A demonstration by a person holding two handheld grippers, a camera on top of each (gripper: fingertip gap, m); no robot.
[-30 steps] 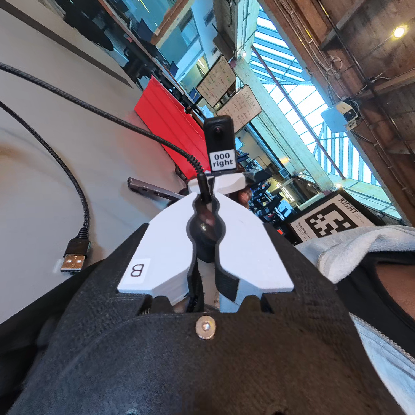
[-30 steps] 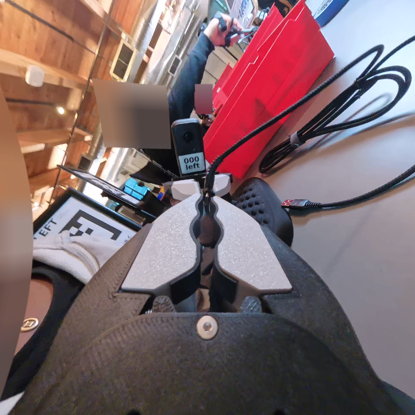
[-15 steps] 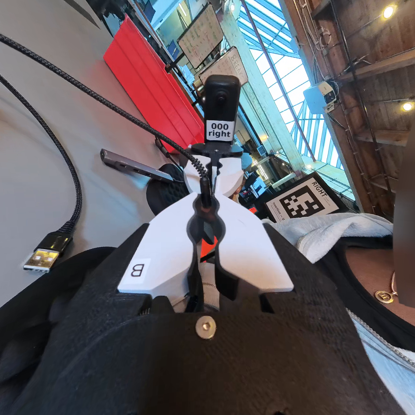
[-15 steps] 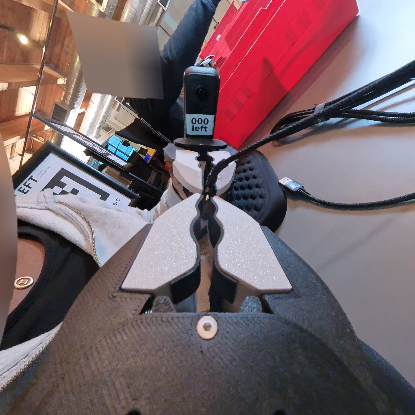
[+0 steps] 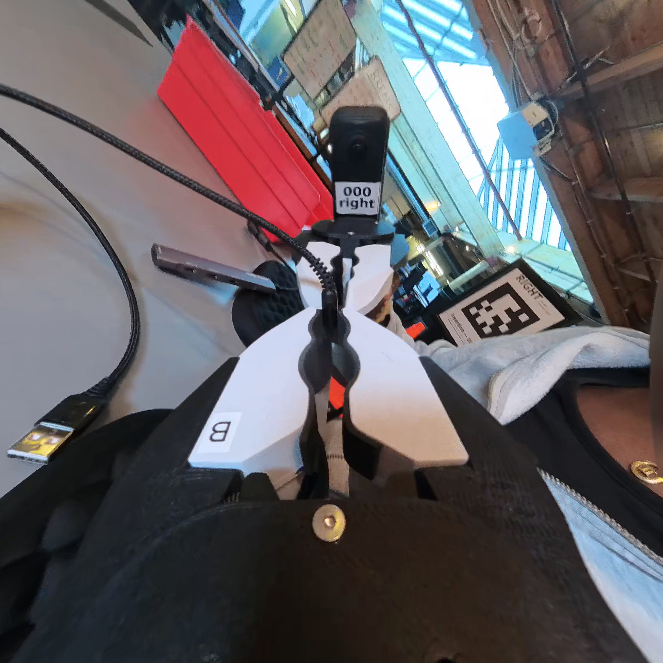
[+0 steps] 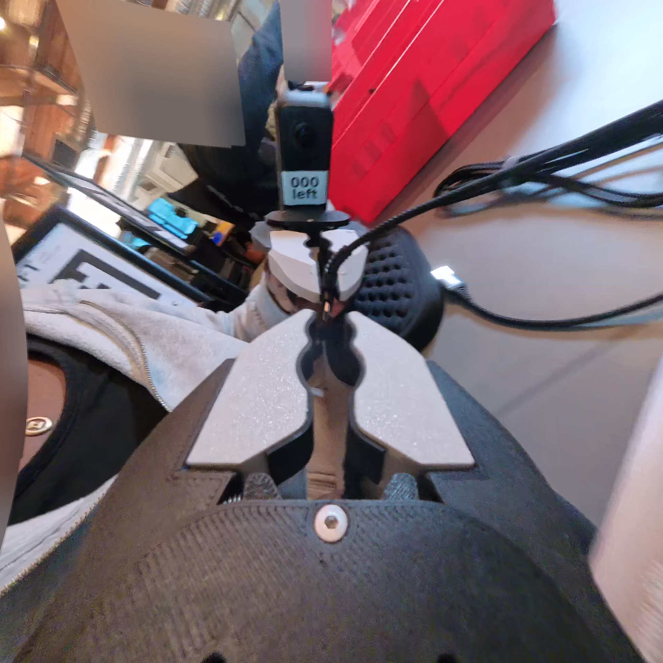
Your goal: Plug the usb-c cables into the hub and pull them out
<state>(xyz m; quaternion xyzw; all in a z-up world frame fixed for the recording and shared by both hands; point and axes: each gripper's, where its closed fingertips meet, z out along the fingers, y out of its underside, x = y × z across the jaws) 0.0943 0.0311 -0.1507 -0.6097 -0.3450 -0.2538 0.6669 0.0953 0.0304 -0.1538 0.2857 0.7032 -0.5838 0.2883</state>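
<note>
Fingers (image 5: 329, 315) of both grippers (image 6: 328, 317) clenched on one cable (image 5: 201, 188), hub (image 5: 211, 269) beside.

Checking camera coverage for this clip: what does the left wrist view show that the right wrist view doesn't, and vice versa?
Left only: the grey hub lying on the table. Right only: a bundled cable coil. Both: the left gripper shut on the braided cable, the right gripper facing it, the USB-A plug, and the red trays.
</note>
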